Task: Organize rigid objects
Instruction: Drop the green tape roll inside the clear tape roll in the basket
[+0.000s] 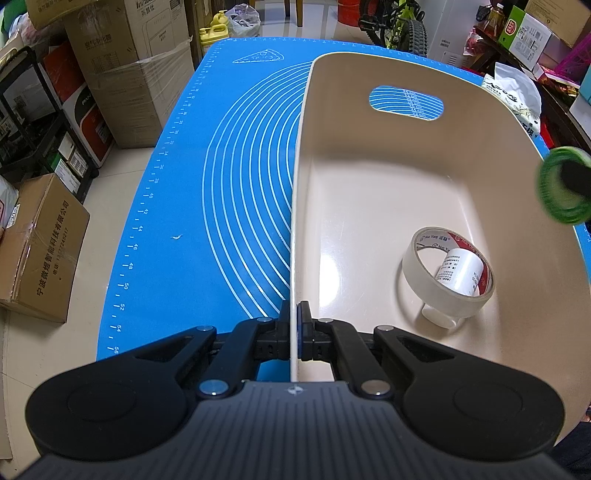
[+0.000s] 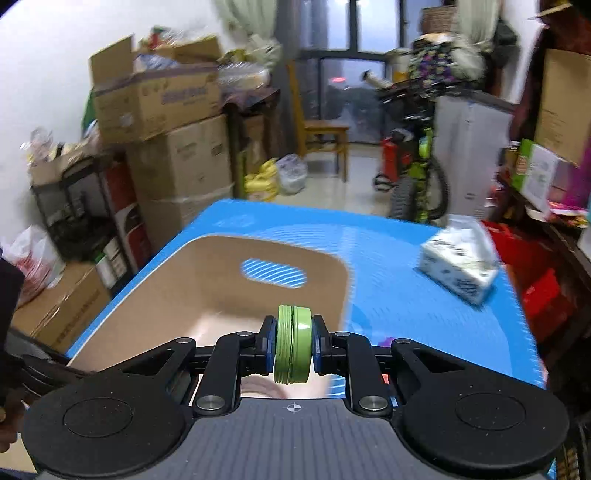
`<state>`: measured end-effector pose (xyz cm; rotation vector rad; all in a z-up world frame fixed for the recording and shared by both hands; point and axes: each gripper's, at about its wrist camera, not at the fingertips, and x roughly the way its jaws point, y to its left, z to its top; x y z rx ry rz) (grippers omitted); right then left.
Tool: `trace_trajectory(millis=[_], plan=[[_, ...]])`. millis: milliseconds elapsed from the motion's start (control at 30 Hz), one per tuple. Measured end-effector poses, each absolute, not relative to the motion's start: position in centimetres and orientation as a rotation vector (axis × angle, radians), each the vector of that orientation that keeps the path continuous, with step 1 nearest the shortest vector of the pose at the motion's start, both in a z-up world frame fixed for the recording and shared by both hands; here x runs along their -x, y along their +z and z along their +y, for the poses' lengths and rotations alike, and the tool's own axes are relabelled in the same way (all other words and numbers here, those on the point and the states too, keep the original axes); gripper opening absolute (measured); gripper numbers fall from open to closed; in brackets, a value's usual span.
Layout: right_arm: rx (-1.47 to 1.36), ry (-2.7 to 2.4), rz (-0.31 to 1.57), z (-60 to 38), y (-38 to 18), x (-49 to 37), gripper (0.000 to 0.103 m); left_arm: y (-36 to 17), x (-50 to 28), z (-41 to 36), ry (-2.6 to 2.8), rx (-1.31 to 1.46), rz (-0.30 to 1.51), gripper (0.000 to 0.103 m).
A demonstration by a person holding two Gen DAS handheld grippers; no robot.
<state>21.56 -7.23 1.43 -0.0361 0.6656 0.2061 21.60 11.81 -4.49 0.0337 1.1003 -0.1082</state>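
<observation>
A beige plastic bin (image 1: 369, 155) with a handle slot stands on the blue mat (image 1: 229, 177). My left gripper (image 1: 294, 334) is shut on the bin's left wall near its close corner. Inside the bin lie a roll of clear tape (image 1: 448, 275) and a small white bottle within the roll. My right gripper (image 2: 293, 341) is shut on a round green tin (image 2: 293, 341), held on edge above the bin (image 2: 207, 273). The tin also shows at the right edge of the left wrist view (image 1: 563, 184), over the bin's right rim.
A tissue pack (image 2: 461, 269) lies on the mat to the right of the bin. Cardboard boxes (image 1: 125, 74) and a black shelf (image 1: 33, 122) stand on the floor to the left. A bicycle (image 1: 402, 26) stands beyond the table.
</observation>
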Motion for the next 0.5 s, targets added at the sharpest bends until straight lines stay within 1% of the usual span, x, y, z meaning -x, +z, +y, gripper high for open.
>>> trace_trajectory(millis=[367,500], plan=[[0.138,0.311,0.794,-2.0,-2.0,-23.7,0.029,-4.5,-21.6,11.8,-0.108,-0.034,1.100,0.003],[0.164,0.330,0.871,-1.0,-3.3,-24.2,0.029,-4.5,-21.6,11.7,-0.108,-0.034,1.100,0.003]])
